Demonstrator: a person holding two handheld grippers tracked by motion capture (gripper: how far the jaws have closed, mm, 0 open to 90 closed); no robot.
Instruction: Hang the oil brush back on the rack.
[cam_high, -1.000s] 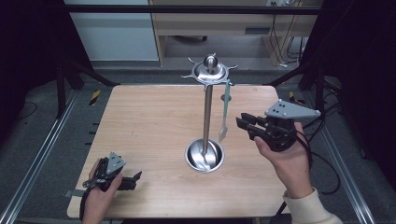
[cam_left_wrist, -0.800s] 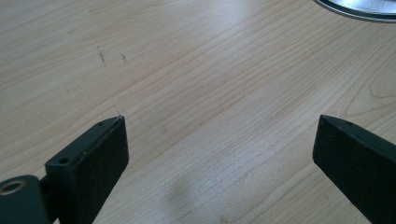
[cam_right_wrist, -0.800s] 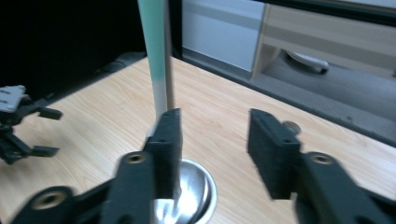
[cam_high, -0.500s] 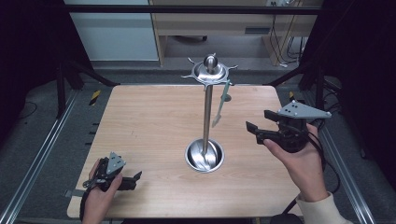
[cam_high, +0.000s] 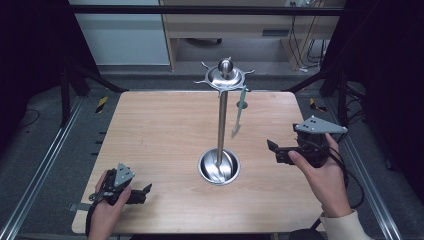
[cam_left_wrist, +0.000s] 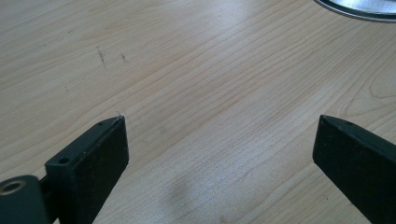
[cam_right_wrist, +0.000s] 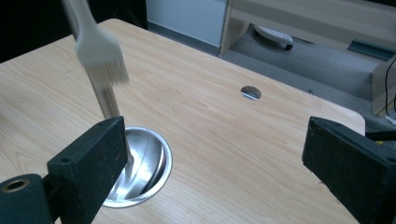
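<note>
A metal rack (cam_high: 221, 125) stands mid-table: a thin pole rising from a round steel base bowl (cam_high: 218, 167) to a hooked disc (cam_high: 225, 76). From one hook hangs a pale brush (cam_high: 238, 114), tilted and blurred as the brush (cam_right_wrist: 100, 55) in the right gripper view. My right gripper (cam_high: 274, 151) is open to the right of the rack, pointing at it, apart from the brush; its open jaws (cam_right_wrist: 215, 133) frame the base bowl (cam_right_wrist: 142, 165). My left gripper (cam_high: 142, 194) rests open near the front left edge; its wide jaws (cam_left_wrist: 219, 126) hold nothing over bare wood.
The wooden table (cam_high: 160, 130) has a small round hole (cam_high: 243, 104) behind the rack. Black frame rails run along both sides. A cabinet and shelf with cables stand beyond the far edge. The base rim (cam_left_wrist: 359, 5) shows in the left gripper view's top right.
My right gripper has drawn back from the hanging brush, to the right and toward the person. The brush now swings freely on its hook. The left gripper has not moved.
</note>
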